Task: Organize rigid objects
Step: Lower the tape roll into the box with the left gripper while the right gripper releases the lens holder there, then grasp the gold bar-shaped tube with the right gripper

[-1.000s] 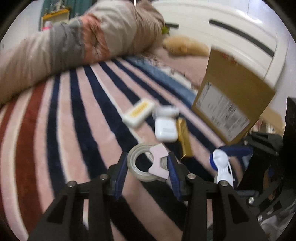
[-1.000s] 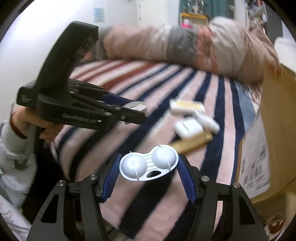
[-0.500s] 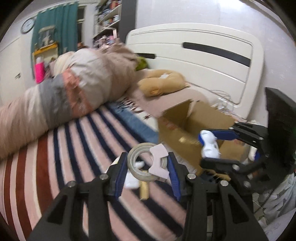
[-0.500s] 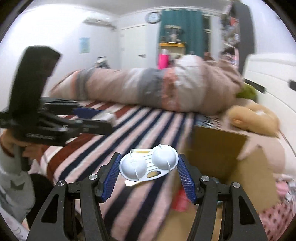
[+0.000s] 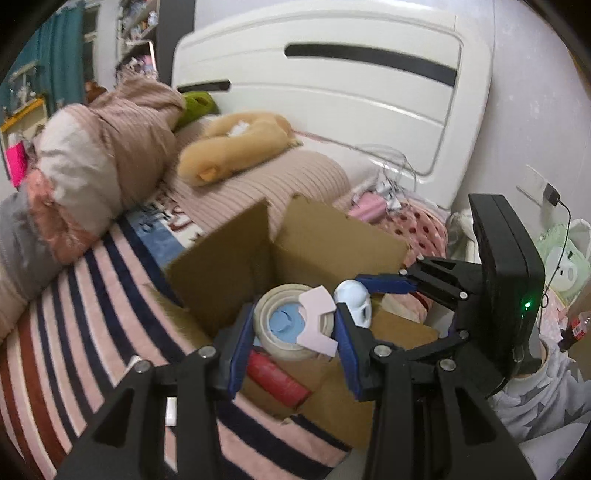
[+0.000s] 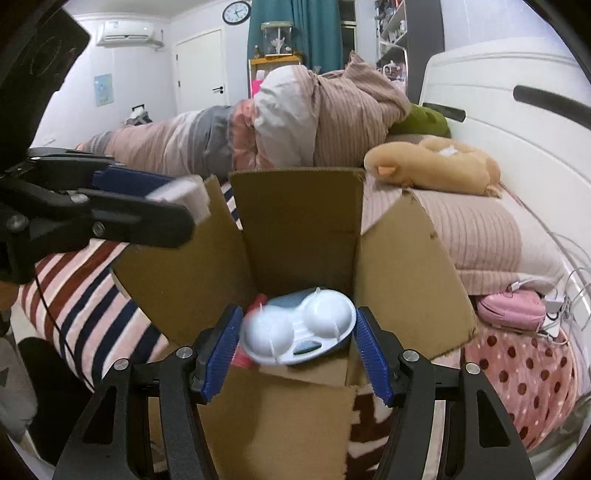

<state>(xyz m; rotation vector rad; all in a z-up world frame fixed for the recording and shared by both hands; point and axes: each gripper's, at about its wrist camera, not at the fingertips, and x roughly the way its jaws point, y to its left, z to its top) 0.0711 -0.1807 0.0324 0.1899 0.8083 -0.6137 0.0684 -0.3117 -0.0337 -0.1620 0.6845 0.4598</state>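
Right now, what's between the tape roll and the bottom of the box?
Nothing solid shows: the tape roll, pinched in the left gripper, hangs over the open cardboard box. Through its hole the left wrist view shows something blue inside the box, beside a red thing.

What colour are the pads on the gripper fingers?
Blue, on black fingers; the right wrist view shows the pads best.

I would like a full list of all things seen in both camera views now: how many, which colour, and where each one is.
tape roll: 1, off-white, pink tab, in left tongs above box
contact lens case: 1, white, between right tongs' fingers, above box opening
cardboard box: 1, brown, flaps open, on bed
red object: 1, inside box
plush toy: 1, tan, on pillow
striped blanket: 1, pink, navy, red, covering bed
headboard: 1, white, behind pillow
wall clock: 1, far wall
left tongs: 1, black, blue pads
right tongs: 1, black, blue pads
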